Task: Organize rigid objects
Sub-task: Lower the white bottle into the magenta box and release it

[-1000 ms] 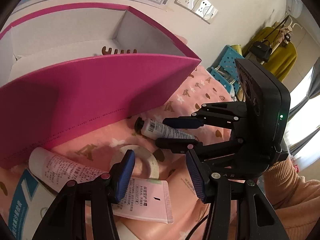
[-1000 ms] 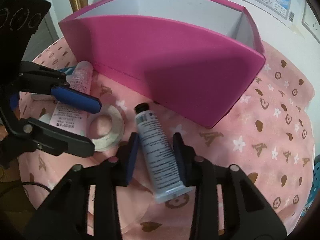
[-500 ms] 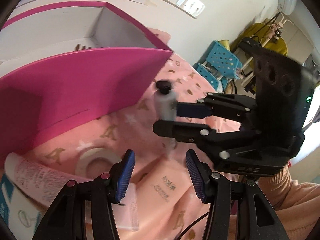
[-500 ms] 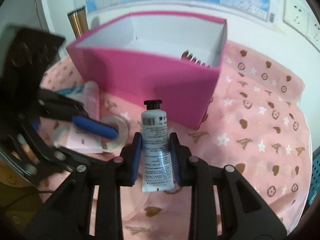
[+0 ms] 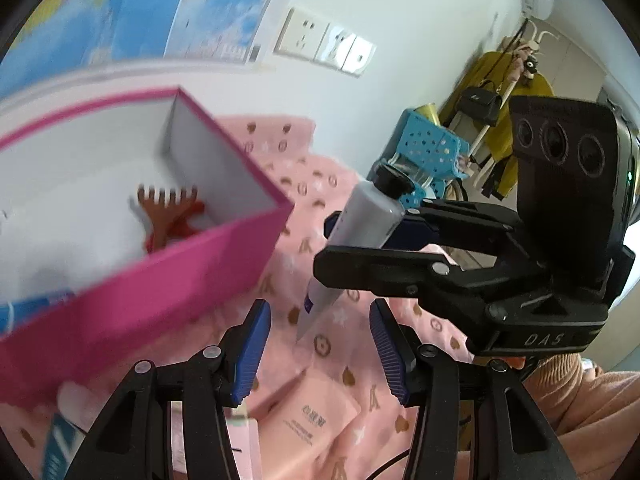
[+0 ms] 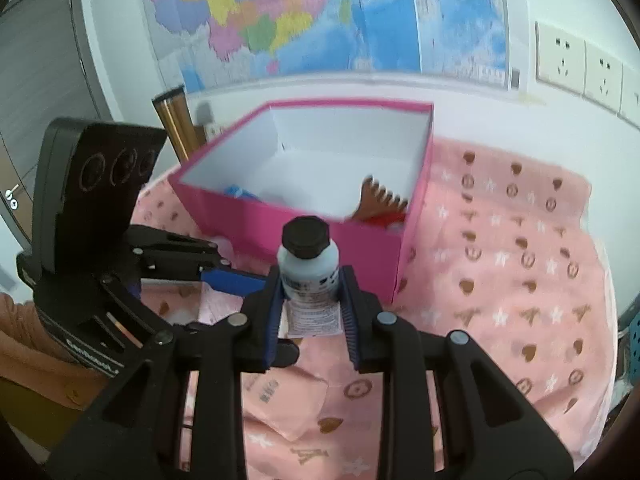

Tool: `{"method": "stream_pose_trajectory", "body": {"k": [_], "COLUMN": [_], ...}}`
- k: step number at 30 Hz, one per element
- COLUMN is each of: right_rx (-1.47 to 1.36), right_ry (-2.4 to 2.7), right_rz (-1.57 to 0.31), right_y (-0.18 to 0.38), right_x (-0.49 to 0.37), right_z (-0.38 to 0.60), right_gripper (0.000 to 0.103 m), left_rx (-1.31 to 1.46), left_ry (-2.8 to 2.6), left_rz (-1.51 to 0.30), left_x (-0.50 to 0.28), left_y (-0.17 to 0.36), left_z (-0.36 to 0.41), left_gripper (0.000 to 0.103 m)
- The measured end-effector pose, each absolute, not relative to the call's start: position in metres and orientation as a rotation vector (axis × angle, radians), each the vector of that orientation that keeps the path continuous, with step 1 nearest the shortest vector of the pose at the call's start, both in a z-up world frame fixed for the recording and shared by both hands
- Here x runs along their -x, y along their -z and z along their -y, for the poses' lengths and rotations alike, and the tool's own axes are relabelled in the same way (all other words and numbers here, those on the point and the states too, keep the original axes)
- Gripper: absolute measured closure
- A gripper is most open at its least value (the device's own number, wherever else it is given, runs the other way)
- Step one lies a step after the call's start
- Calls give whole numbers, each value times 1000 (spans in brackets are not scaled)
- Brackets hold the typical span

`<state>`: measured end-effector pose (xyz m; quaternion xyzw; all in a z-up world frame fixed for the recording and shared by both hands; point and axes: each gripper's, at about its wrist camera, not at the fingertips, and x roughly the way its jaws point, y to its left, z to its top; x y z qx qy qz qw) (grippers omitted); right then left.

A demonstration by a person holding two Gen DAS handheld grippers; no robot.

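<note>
Right wrist cam: my right gripper (image 6: 311,307) is clamped on a soft white tube (image 6: 310,280), black faceted cap up and away, long axis along the fingers, label print too small to read | held above pink patterned cloth (image 6: 520,280), before the glossy magenta cardboard box (image 6: 304,224) | left gripper (image 5: 318,354) slack, empty

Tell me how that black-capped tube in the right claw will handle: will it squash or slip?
The tube probably gives a little: its flat crimped tail suggests a soft squeeze body. The right claw grips mid-body with ribbed pads, so slipping seems unlikely. It looks light, hanging clear of the cloth.
</note>
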<state>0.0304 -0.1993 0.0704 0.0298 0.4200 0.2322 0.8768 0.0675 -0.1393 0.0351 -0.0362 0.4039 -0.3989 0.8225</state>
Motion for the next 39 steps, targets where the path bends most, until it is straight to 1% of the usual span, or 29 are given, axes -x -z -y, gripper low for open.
{"method": "stream_pose_trajectory", "body": {"k": [3,9,13,16,21,28,31,32,33,35,39], "right_rx": [-81,-123,-129,-125,-119,-127,-88,-74,-56,-40,-44], "right_ry": [-488,-493,-479,-466,-430,-381,-314,-292,-261,-232,-240], "right_rz": [-852,-843,-841,-857,-897,-979,-1022,-1031,-1032,-1013,-958], "right_y": [-85,-97,-101,-100,-88,-63,-54,-52,-52,-53,-60], "right_x": [-44,-79,-98,-111,-133,-155,-158,-158,-157,-153,-137], "right_z": [200,203,199,196,193,193,191,190,190,191,194], "right_gripper": [73,73,73,73,73,73,73,68,59,50,50], "left_rx": [59,44,72,107,162,187,186,183,180,176,166], "left_ry": [843,815,808,803,799,778,772,769,767,753,729], "left_rz": [-817,-761,-771,-796,-849,-926,-953,-957,-957,-954,-925], "left_x": [-71,-90,-108,-124,-145,-161,-162,-162,-161,-160,-154], "left_y": [-50,-75,-80,-77,-67,-45,-37,-35,-34,-33,-35], "left_z": [139,138,134,130,128,130,131,131,131,128,118], "left_gripper": [51,52,56,58,59,59,59,59,59,59,58]}}
